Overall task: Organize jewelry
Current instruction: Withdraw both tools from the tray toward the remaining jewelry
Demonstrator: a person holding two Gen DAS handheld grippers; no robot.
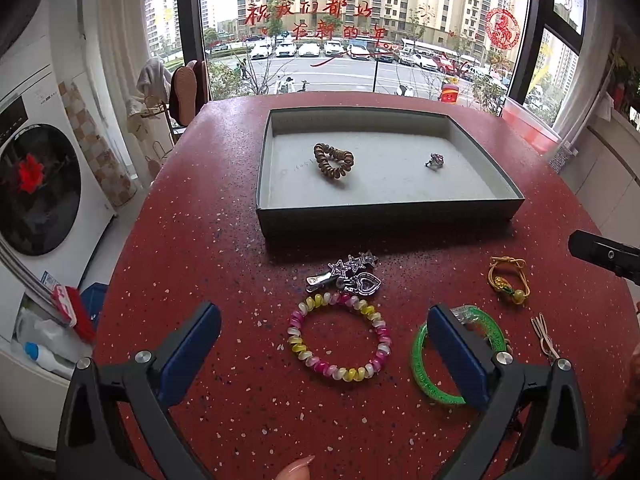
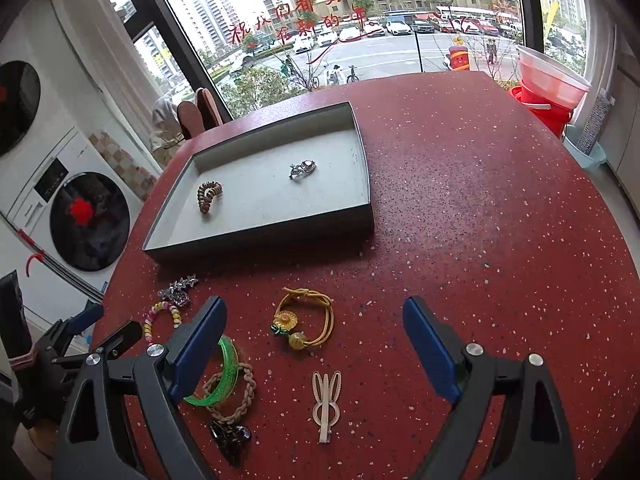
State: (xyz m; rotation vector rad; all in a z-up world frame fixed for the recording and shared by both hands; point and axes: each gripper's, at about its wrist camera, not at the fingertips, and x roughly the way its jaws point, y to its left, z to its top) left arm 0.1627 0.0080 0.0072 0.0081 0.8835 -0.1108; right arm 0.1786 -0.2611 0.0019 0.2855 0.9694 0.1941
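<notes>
Your left gripper [image 1: 324, 344] and right gripper [image 2: 312, 344] both stand wide open above the red counter [image 2: 480, 220], holding nothing. The grey tray [image 1: 384, 208] holds a brown coil hair tie [image 1: 333, 159] and a silver ring [image 1: 435, 159]. Loose near you: a pink-yellow coil bracelet [image 1: 339, 340], green bangle [image 1: 424, 376], yellow flower hair tie [image 2: 304, 322], star clip [image 1: 344, 274] and rabbit clip [image 2: 326, 404]
</notes>
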